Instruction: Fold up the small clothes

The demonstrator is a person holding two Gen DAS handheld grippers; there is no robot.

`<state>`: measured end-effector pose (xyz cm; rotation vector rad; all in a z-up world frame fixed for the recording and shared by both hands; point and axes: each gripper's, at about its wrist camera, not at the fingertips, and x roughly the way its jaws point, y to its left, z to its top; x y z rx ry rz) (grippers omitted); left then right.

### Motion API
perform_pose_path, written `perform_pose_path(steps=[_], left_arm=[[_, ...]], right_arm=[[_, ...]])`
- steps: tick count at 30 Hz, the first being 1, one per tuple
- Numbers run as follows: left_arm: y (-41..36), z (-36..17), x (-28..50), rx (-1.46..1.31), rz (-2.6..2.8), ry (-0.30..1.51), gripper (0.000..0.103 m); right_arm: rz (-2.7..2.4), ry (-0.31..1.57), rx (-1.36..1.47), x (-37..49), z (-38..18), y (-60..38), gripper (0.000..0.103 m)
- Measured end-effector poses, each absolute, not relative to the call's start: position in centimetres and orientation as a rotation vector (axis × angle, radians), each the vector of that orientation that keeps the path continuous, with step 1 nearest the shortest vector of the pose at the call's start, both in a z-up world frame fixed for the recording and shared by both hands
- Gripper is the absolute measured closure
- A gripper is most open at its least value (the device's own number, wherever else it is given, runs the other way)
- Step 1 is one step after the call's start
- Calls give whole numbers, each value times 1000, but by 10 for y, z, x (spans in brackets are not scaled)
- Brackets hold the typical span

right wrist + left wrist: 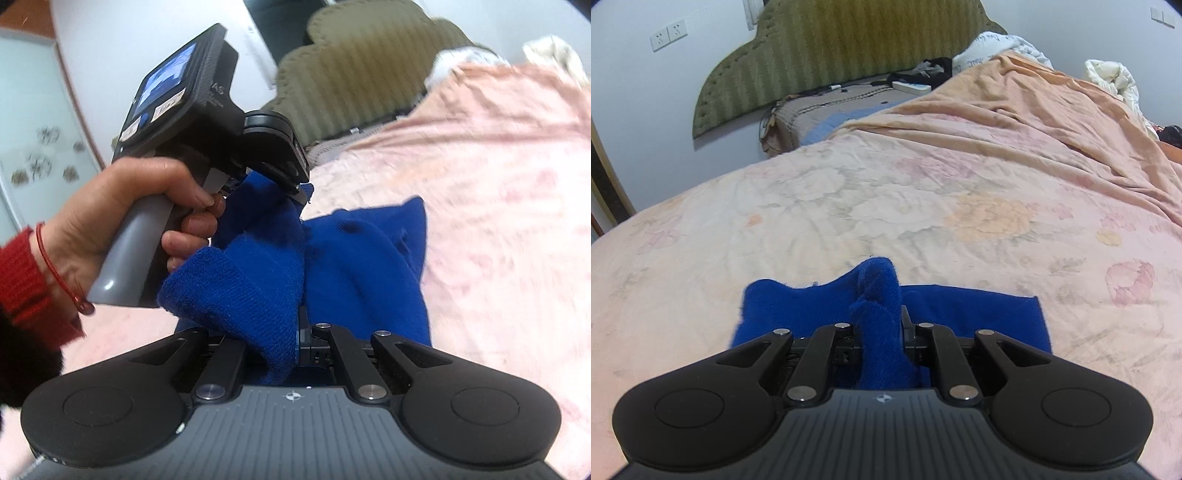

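Home bedroom: bed w/ floral pink sheet [849,206], padded green headboard [827,55], crumpled quilt [1108,77], wall sockets [668,35].

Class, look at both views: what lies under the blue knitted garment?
Under the blue knitted garment lies the pink floral bedsheet, visible all around it. Both the left gripper and right gripper pinch raised folds; the sheet directly beneath is covered.
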<state>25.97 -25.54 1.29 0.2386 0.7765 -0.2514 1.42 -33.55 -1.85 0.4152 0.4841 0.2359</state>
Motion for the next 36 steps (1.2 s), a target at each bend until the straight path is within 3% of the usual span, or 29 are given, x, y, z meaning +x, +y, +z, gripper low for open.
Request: perform_pose_path(steps=[9, 11, 13, 15, 16, 24, 33, 36], left_arm=[[-277, -1, 268, 153, -336, 809, 90], [-277, -1, 272, 106, -368, 836, 79], [-276, 3, 273, 66, -390, 840, 47], [-272, 11, 269, 33, -398, 798, 26], [-269, 17, 266, 21, -395, 763, 24], [-230, 61, 248, 35, -327, 642, 19], [-162, 21, 181, 167, -158, 632, 19], [-151, 11, 158, 188, -148, 616, 19]], right_arm=[[240, 518, 627, 20, -43, -365, 96], [236, 520, 648, 20, -45, -367, 91], [231, 521, 660, 20, -47, -368, 89], [233, 526, 680, 21, -49, -370, 88], [232, 528, 693, 22, -50, -371, 82], [255, 551, 833, 27, -66, -390, 81], [324, 514, 960, 28, -78, -406, 67], [360, 551, 945, 33, -72, -407, 58]])
